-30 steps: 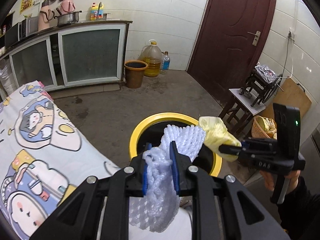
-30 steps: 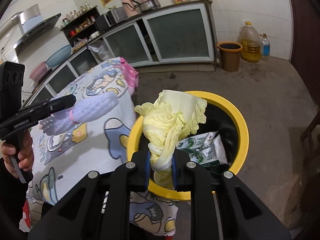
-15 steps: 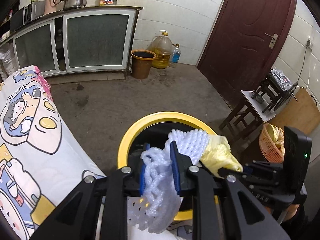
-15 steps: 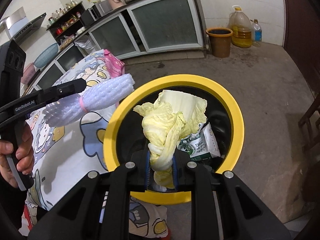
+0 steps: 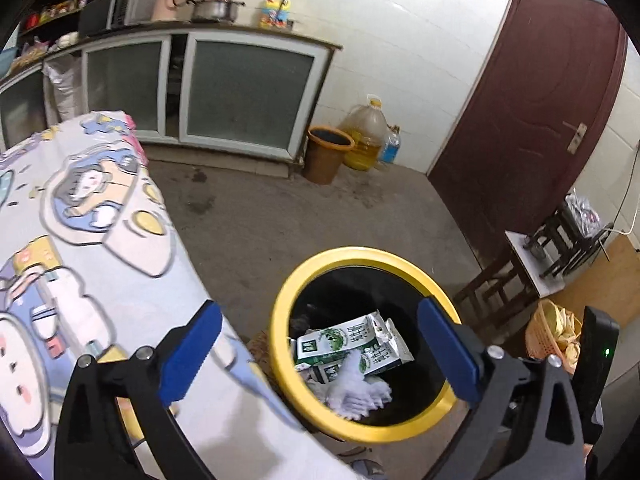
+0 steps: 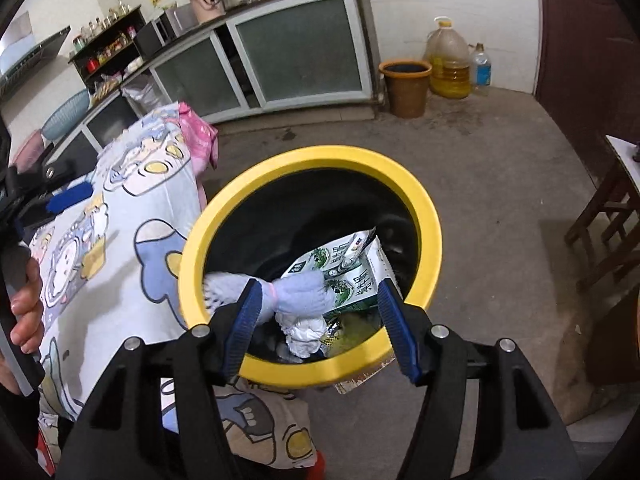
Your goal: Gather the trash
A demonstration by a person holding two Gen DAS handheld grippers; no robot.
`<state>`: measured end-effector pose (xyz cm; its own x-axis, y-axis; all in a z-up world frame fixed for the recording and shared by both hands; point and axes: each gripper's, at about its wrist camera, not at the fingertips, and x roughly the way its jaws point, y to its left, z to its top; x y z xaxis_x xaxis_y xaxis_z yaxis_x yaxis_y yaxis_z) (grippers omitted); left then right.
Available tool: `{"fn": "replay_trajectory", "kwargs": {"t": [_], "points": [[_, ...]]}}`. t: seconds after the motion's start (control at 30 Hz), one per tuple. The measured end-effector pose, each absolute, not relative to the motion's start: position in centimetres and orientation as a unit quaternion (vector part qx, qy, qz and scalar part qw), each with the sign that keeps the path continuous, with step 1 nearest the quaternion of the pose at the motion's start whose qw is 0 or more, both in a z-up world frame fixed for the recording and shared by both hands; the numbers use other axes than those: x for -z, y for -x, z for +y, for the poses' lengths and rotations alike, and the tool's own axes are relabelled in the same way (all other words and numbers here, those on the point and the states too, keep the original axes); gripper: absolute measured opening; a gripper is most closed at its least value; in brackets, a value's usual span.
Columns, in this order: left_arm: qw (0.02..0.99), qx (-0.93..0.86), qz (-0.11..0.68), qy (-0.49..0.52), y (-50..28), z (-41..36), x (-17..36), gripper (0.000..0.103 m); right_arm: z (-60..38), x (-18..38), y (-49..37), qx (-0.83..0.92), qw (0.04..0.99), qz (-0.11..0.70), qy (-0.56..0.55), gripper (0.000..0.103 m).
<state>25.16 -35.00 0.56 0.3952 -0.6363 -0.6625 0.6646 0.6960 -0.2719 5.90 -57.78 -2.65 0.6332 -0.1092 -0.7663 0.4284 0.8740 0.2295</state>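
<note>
A black bin with a yellow rim (image 5: 280,308) (image 6: 434,248) stands on the floor beside the table. Inside lie green-and-white milk cartons (image 5: 352,340) (image 6: 344,264) and the white foam net (image 5: 356,394) (image 6: 300,296). The cabbage leaf is not visible. My left gripper (image 5: 320,356) is open and empty above the bin's near-left rim. My right gripper (image 6: 320,324) is open and empty just above the bin's near rim. Part of the left gripper (image 6: 68,198) shows at the left edge of the right wrist view.
The table with a cartoon cloth (image 5: 80,240) (image 6: 132,216) is left of the bin. A brown bucket (image 5: 326,152), oil jug (image 5: 366,136), cabinets (image 5: 240,92), a dark red door (image 5: 528,112), wooden stools (image 5: 532,268) and an orange basket (image 5: 554,332) surround it.
Both grippers opened. The foam net dropped from the left gripper and the cabbage leaf from the right into the bin. The left gripper drew back over the table edge.
</note>
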Motion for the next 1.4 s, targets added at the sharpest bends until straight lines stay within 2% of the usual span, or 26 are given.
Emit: {"fn": "replay_trajectory", "kwargs": {"t": [0.07,0.1,0.17,0.23,0.4,0.57,0.77,0.93,1.13,1.4], "points": [[0.848,0.379,0.371,-0.017,-24.4,-32.8,-1.3,0.095,-57.0,1.6,-5.1,0.164,0.891,0.379,-0.188,0.073],[0.854,0.373,0.362,-0.017,-23.9,-31.8,-1.7,0.095,-56.7,1.1,-4.7,0.169,0.897,0.366,-0.184,0.083],[0.873,0.356,0.332,-0.023,-22.7,-29.0,-2.7,0.095,-55.2,-0.3,-4.0,0.180,0.910,0.336,-0.164,0.086],[0.890,0.338,0.305,-0.028,-21.4,-26.4,-3.8,0.095,-53.7,-1.6,-4.0,0.189,0.920,0.314,-0.142,0.094],[0.928,0.273,0.252,-0.021,-18.3,-19.6,-6.3,0.095,-49.6,-3.9,-4.1,0.200,0.940,0.265,-0.084,0.095],[0.971,0.132,0.193,-0.045,-14.4,-13.5,-8.6,0.095,-44.5,-6.6,-4.1,0.196,0.954,0.222,-0.043,0.095],[0.983,0.069,0.171,0.005,-10.0,-6.1,-9.2,0.095,-37.2,-8.4,-2.3,0.169,0.974,0.151,0.006,0.095],[0.987,-0.005,0.158,-0.022,-6.3,-2.3,-8.3,0.095,-32.3,-8.2,-0.7,0.142,0.982,0.120,0.021,0.095],[0.977,-0.042,0.204,-0.034,-3.8,0.7,-5.9,0.095,-28.9,-7.5,1.6,0.144,0.985,0.099,0.016,0.095],[0.965,-0.046,0.255,0.038,-1.8,3.1,-2.6,0.095,-27.1,-4.9,2.6,0.149,0.981,0.126,-0.004,0.095]]}}
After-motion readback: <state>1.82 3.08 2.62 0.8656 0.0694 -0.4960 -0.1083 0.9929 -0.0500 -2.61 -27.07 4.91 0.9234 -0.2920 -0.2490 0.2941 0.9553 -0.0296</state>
